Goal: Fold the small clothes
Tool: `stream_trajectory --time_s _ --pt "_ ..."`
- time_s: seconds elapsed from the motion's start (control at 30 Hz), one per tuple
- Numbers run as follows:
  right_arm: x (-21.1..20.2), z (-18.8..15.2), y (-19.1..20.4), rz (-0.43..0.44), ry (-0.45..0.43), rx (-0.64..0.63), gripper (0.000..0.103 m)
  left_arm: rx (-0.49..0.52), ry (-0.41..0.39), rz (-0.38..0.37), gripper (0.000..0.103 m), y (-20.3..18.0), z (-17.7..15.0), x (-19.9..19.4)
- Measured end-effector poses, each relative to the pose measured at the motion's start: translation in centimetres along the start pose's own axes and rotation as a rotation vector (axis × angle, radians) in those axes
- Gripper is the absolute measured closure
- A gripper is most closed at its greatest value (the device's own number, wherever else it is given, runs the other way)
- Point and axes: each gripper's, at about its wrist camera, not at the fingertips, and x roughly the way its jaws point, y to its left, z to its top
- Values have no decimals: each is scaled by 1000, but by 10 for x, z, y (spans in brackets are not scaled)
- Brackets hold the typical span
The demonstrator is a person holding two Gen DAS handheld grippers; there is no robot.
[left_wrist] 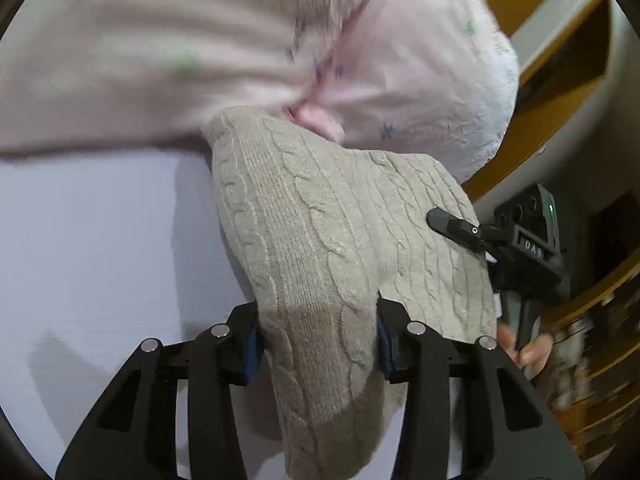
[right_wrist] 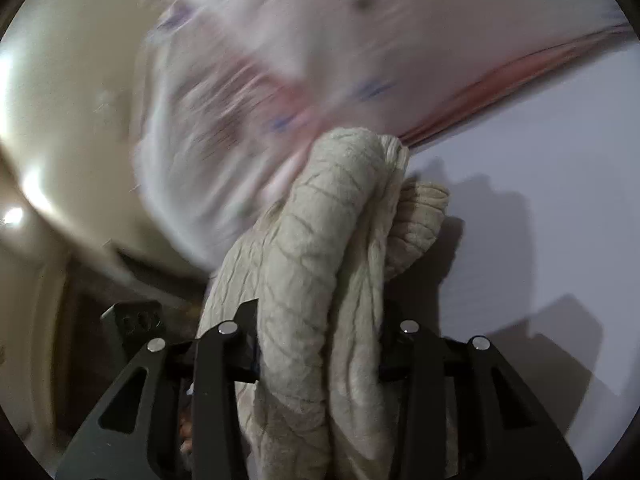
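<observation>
A beige cable-knit garment [left_wrist: 320, 240] hangs lifted above the white table [left_wrist: 100, 240]. My left gripper [left_wrist: 318, 344] is shut on one bunched part of it. My right gripper [right_wrist: 320, 356] is shut on another thick bunch of the same knit [right_wrist: 320, 260]. In the left wrist view the right gripper's fingertip [left_wrist: 444, 220] lies against the knit's right edge. A pale pink printed garment [left_wrist: 240, 40] lies behind the knit, blurred in the right wrist view [right_wrist: 260, 100].
The white table [right_wrist: 540, 200] spreads under the clothes. Wooden shelving [left_wrist: 560, 80] stands at the right beyond the table edge. A beige wall or door [right_wrist: 72, 100] lies to the left in the right wrist view.
</observation>
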Motion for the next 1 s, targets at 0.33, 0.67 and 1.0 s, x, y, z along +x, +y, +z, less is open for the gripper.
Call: stream_trajectory --time_s 0.33,0.67,1.0 --pt "-9 -9 31 -166 -121 -175 34 -8 -221 241 34 39 -26 -66" --pt "16 -13 56 -415 -195 -361 91 201 -187 206 30 -14 -36 -22" --pt "-11 -15 48 -433 -234 -272 64 240 -189 198 27 -20 -49 -20"
